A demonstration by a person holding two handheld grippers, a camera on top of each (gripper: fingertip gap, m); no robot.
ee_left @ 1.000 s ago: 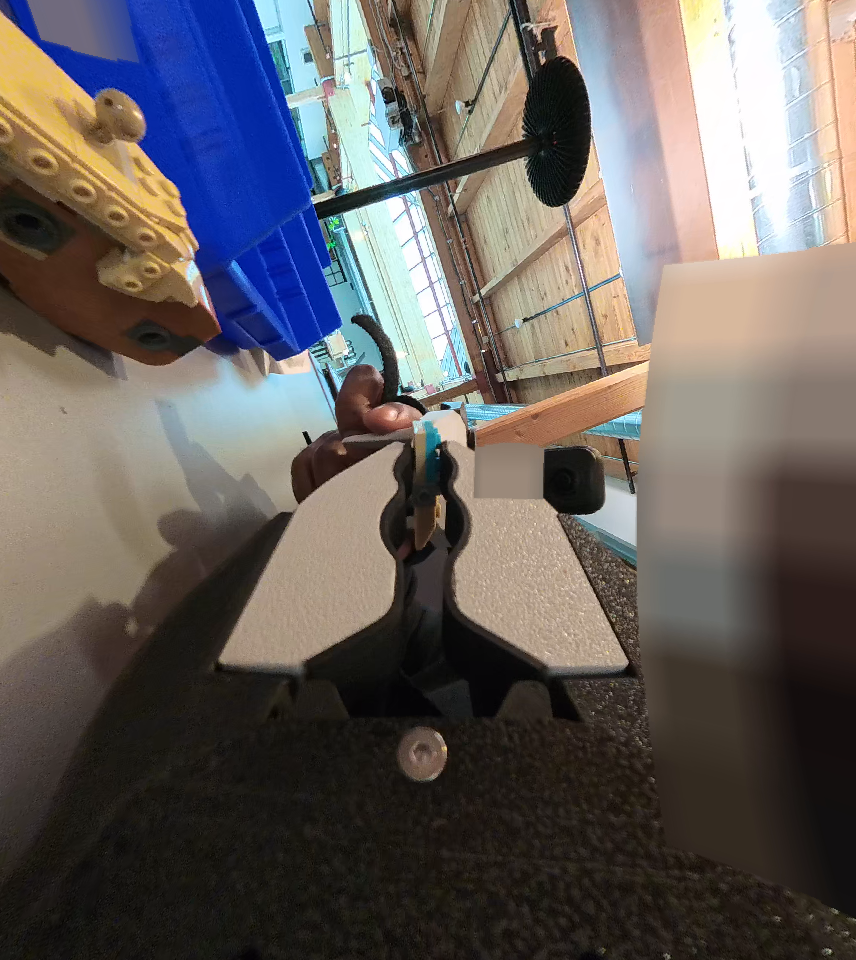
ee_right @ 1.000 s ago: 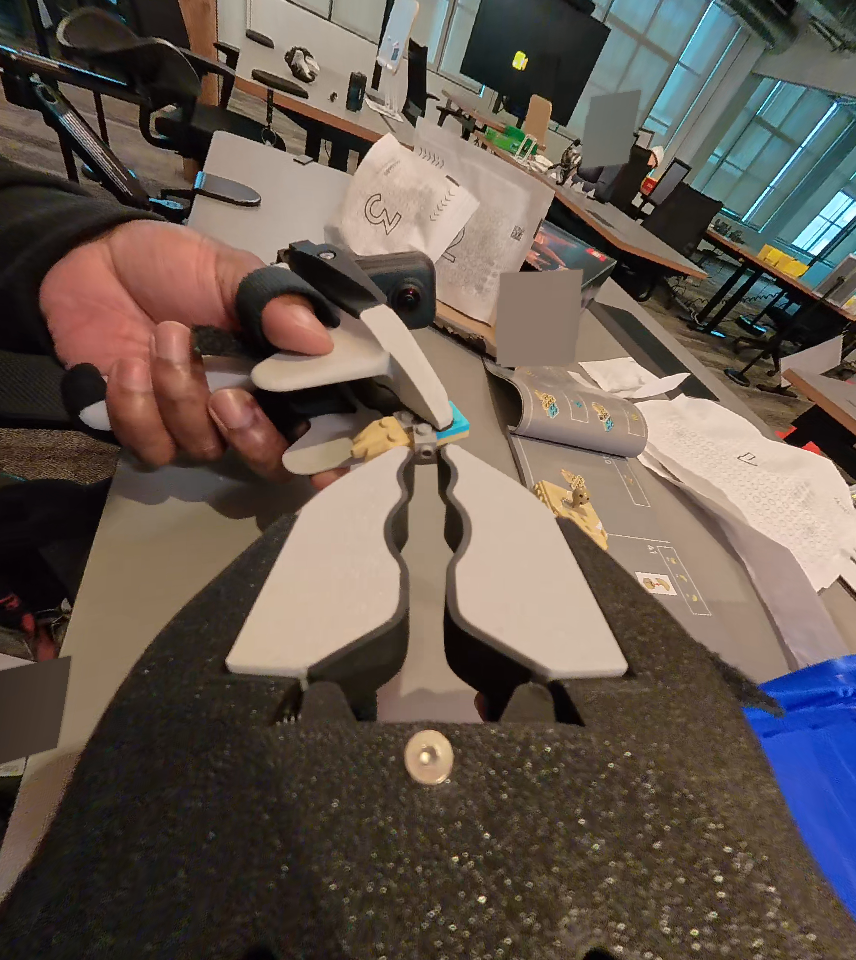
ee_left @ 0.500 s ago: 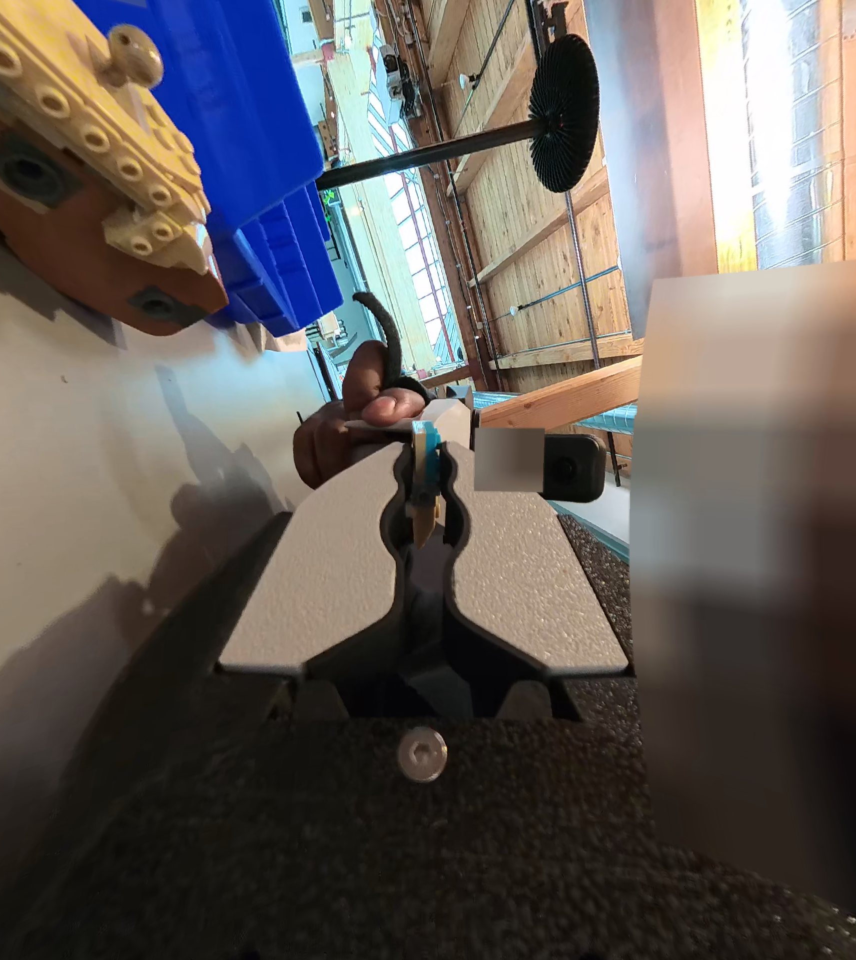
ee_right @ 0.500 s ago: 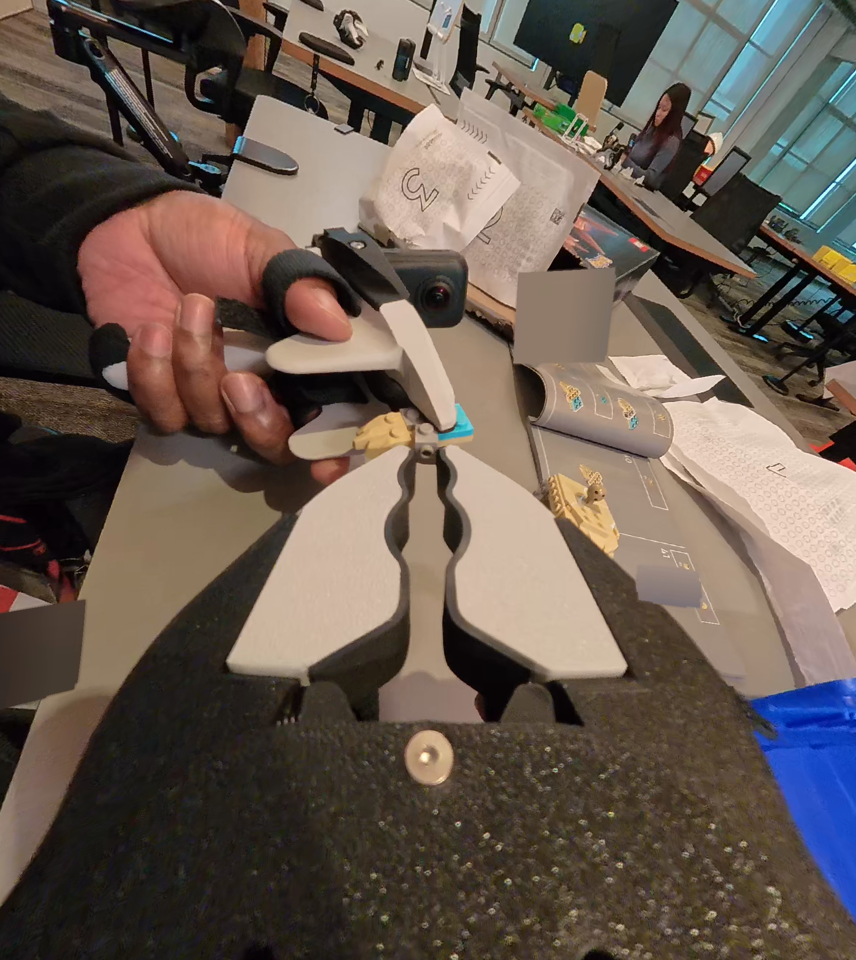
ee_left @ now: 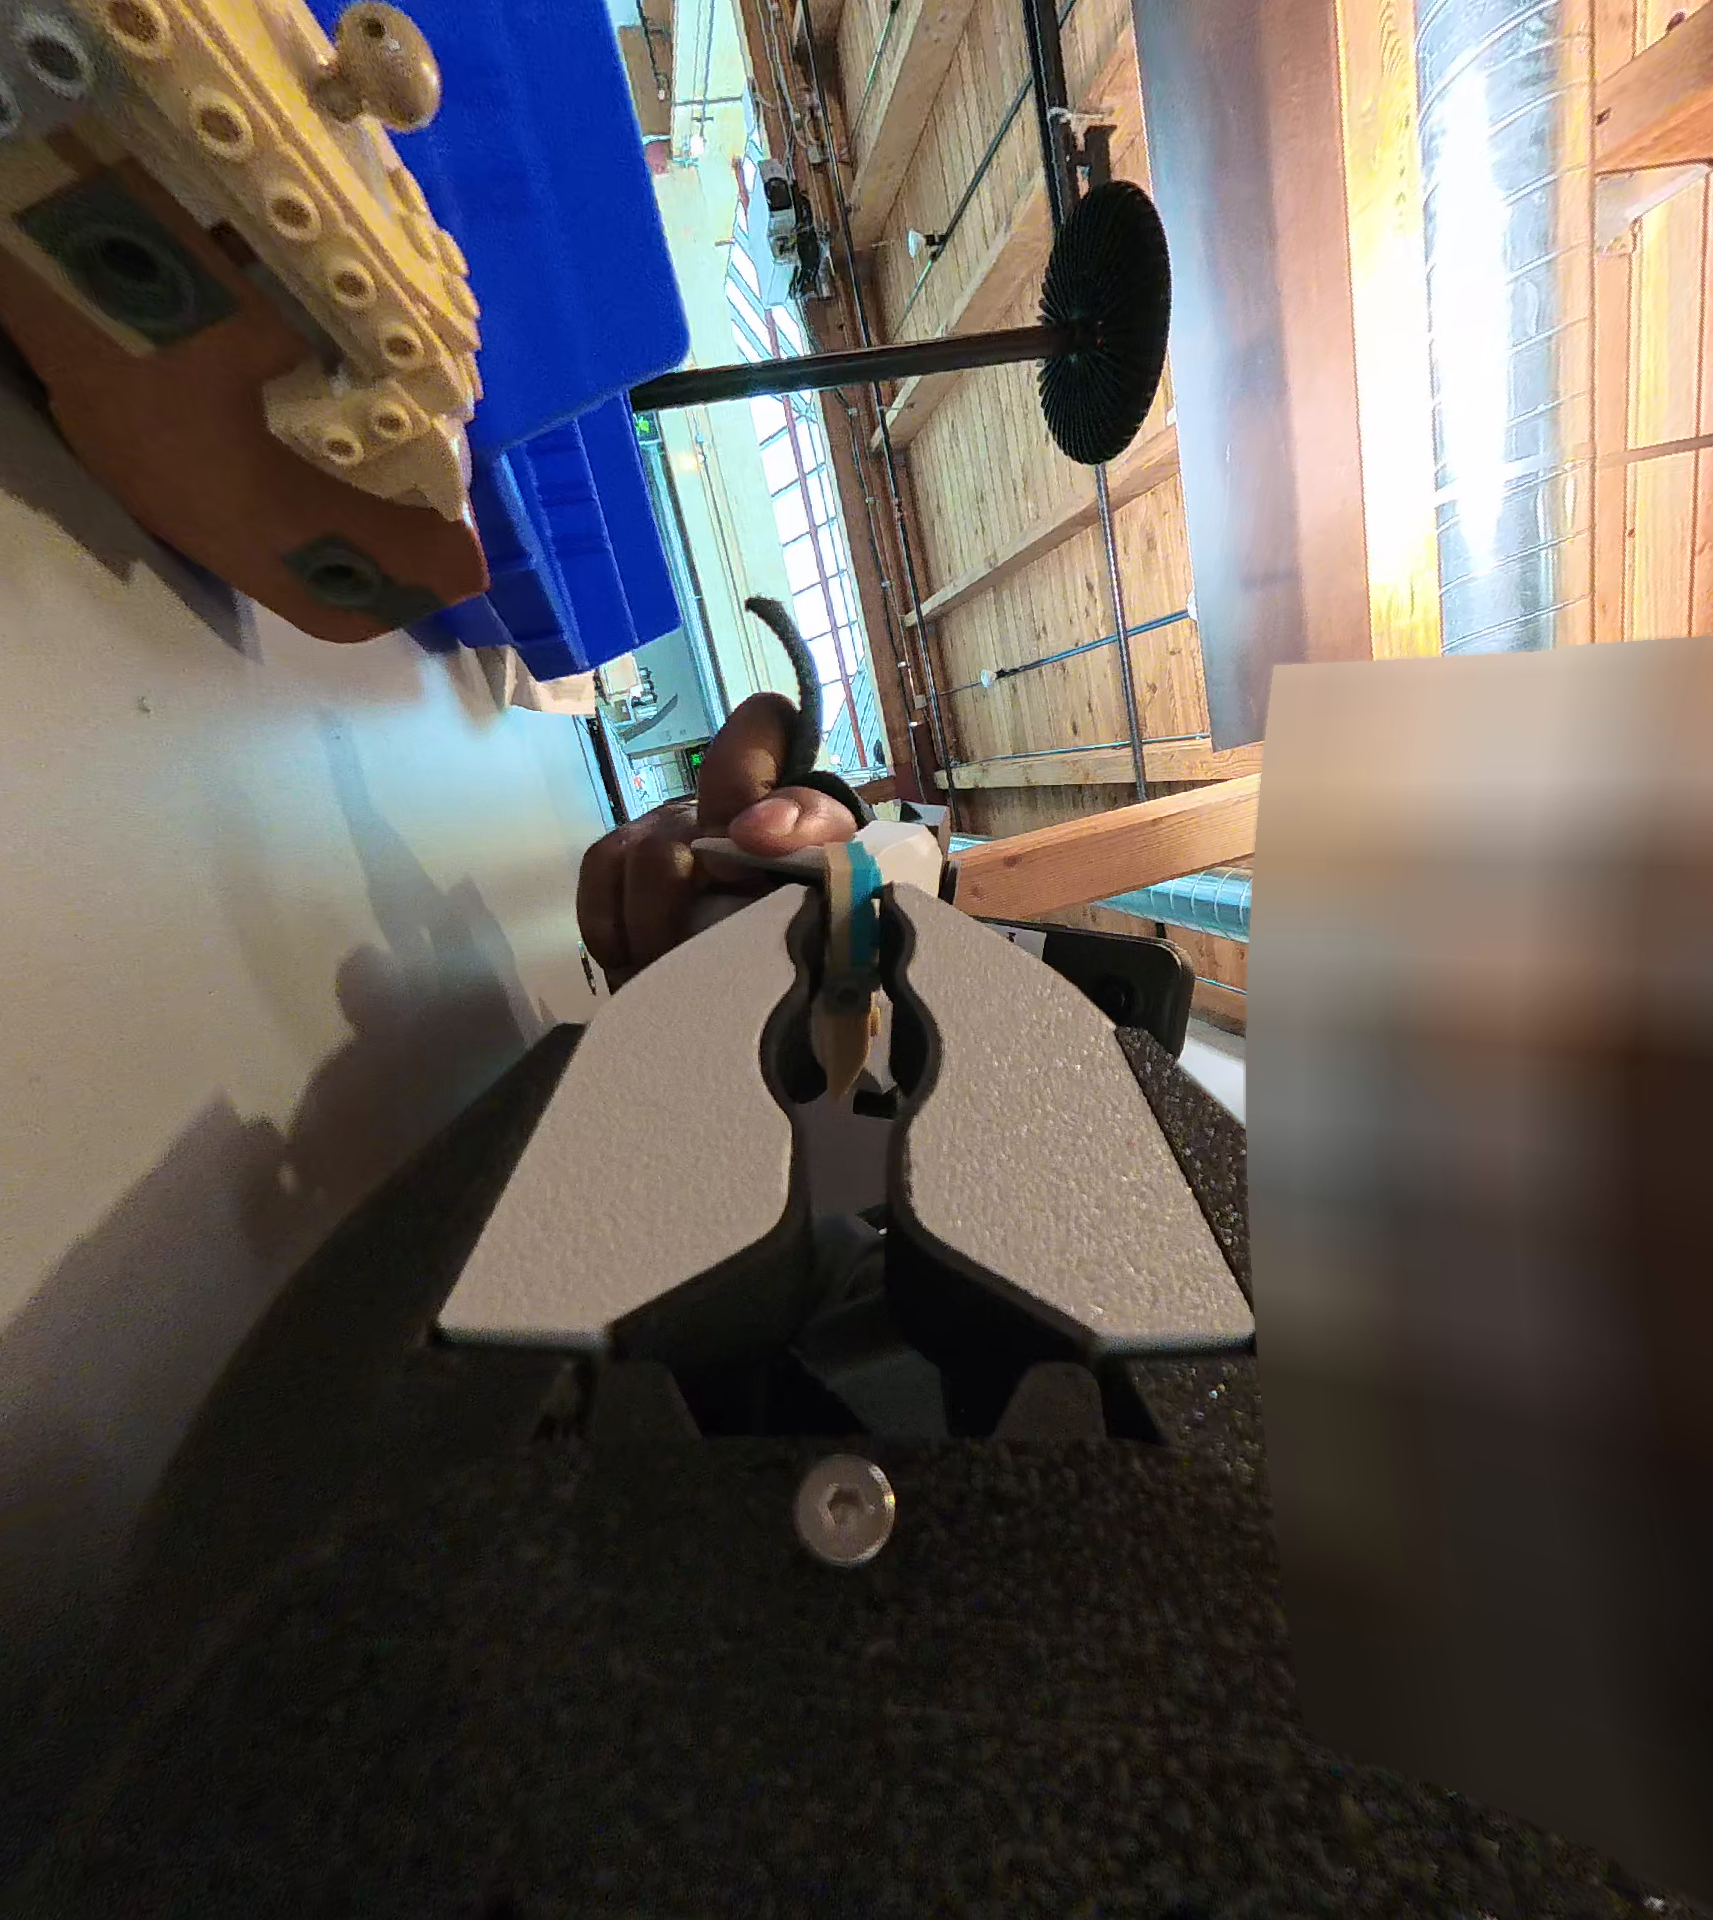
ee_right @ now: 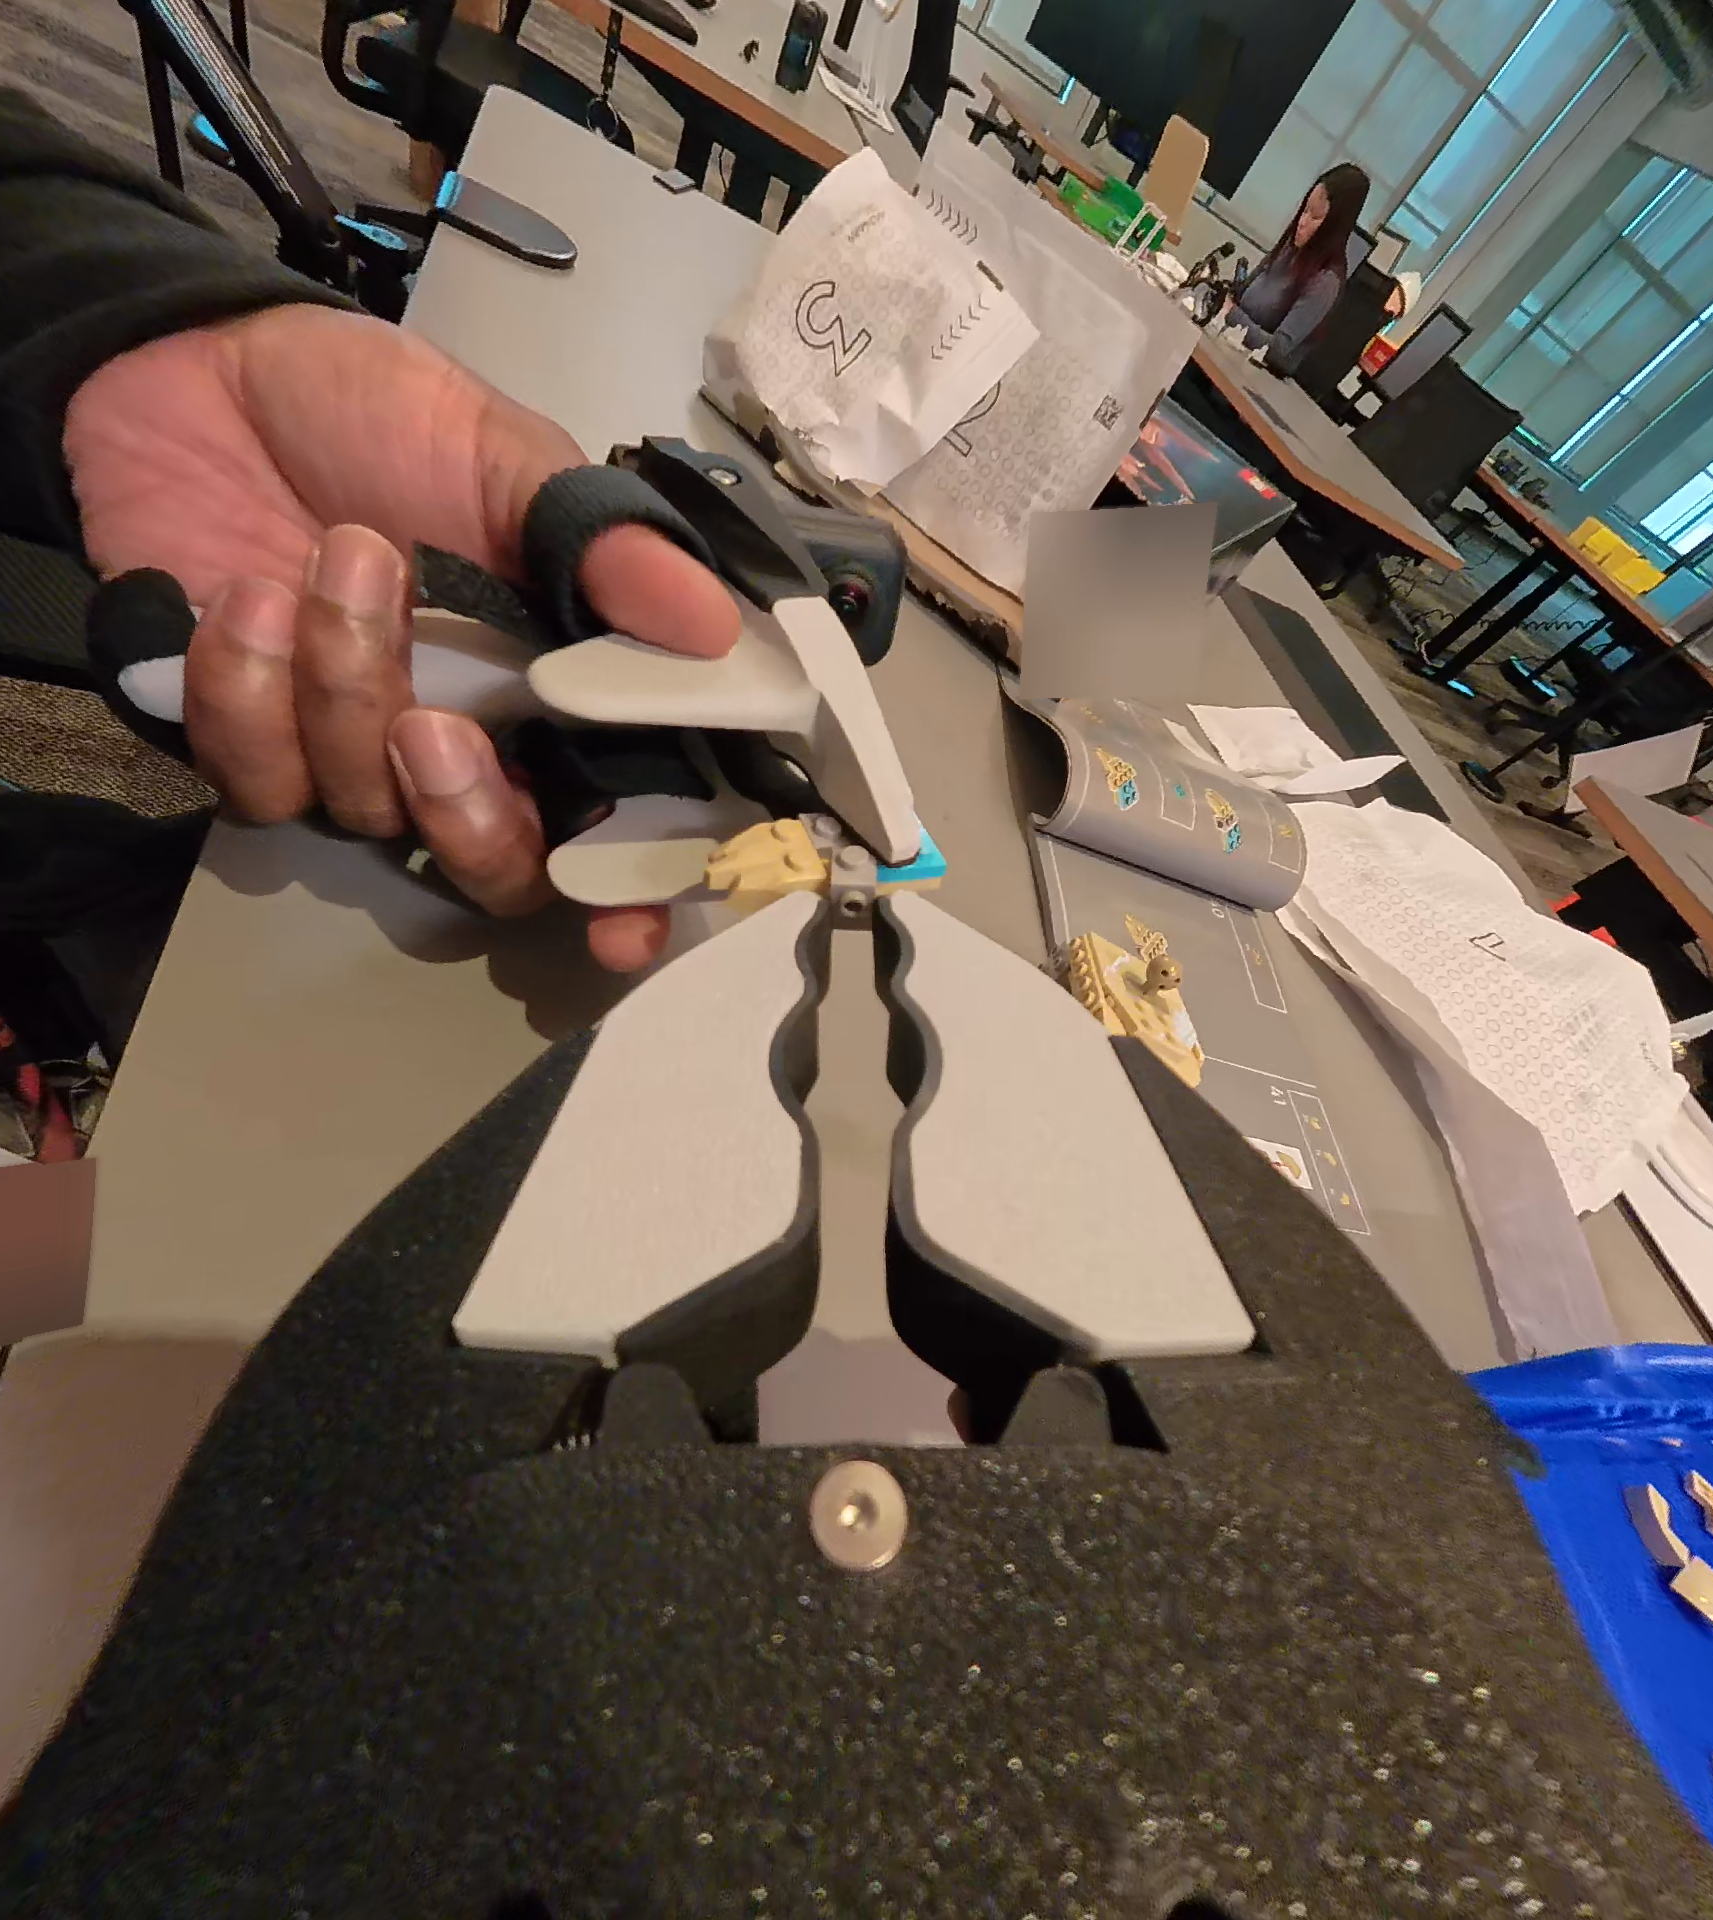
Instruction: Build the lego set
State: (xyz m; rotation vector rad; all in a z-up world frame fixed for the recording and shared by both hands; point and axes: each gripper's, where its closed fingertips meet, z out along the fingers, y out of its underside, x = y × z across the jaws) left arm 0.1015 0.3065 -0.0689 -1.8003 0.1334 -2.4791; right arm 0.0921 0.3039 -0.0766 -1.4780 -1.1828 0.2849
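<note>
My left gripper [ee_left: 847, 914] is shut on a small lego sub-assembly [ee_left: 844, 997] made of tan, grey and teal pieces. In the right wrist view the same gripper, held in a hand, clamps the tan piece [ee_right: 769, 868] and the teal plate [ee_right: 919, 868] between its two fingers. My right gripper [ee_right: 852, 920] meets it tip to tip, its nearly closed fingertips pinching the small grey brick [ee_right: 852, 896] of that sub-assembly. Both are held above the grey table [ee_right: 312, 1039]. The partly built tan and brown model [ee_right: 1132, 987] sits on the open instruction booklet [ee_right: 1226, 997].
The model [ee_left: 208, 312] lies close on the left gripper's left, in front of a blue bin [ee_left: 540, 208]. The blue bin [ee_right: 1662, 1558] holds several loose pieces. White paper bags [ee_right: 893, 312] and crumpled paper [ee_right: 1454, 987] lie behind and to the right. Both grippers' tips are close together, under 4 cm apart.
Both grippers stay joined on the sub-assembly. The left gripper has drifted closer to the tan and brown model; the right view has tilted and closed in slightly.
</note>
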